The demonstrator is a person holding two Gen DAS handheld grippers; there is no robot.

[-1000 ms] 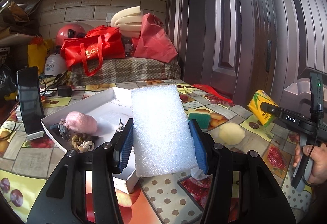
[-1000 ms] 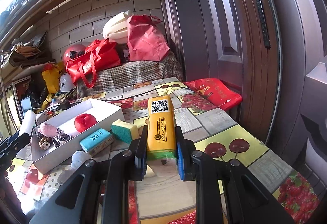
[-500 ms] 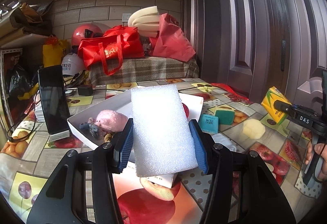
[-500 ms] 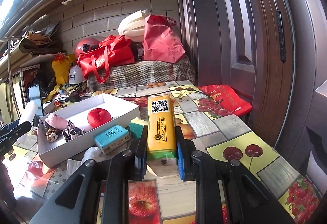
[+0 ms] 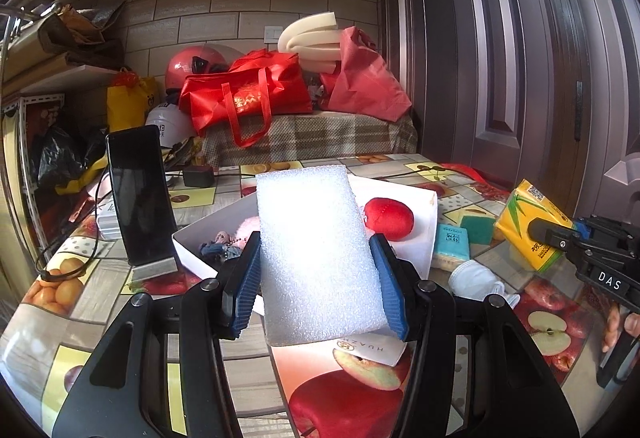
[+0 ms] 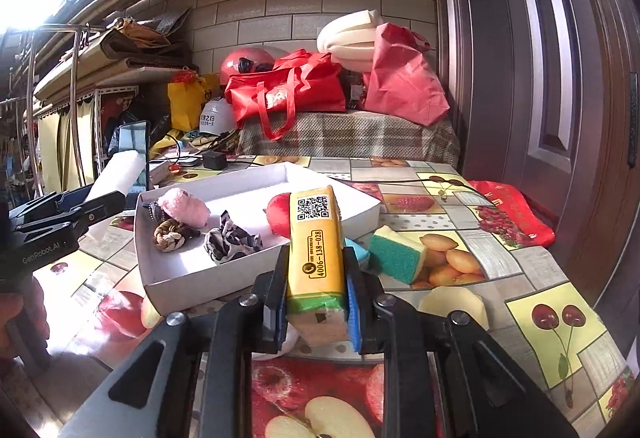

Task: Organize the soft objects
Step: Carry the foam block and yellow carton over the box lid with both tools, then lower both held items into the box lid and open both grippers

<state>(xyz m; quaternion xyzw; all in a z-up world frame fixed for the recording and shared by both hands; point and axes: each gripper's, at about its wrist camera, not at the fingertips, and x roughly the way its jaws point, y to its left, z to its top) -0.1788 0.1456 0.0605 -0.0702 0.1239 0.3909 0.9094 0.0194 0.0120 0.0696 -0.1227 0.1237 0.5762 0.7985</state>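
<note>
Both loads look carried toward the white box [image 6: 224, 280] where soft things already lie: the left gripper [image 5: 316, 278], its jaws spread wide, pinches a white foam block [image 5: 316, 254] above the box's near edge, while the right gripper [image 6: 316, 302], jaws narrowed, squeezes a yellow tissue pack [image 6: 316, 250] beside it over the worktop [image 6: 540, 278].

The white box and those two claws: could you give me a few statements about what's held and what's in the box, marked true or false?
1. The left gripper grips a white foam block. True.
2. The right gripper is empty. False: it is shut on a yellow tissue pack.
3. A red plush ball lies in the white box. True.
4. The green sponge lies in the box. False: it lies on the table beside it.
</note>
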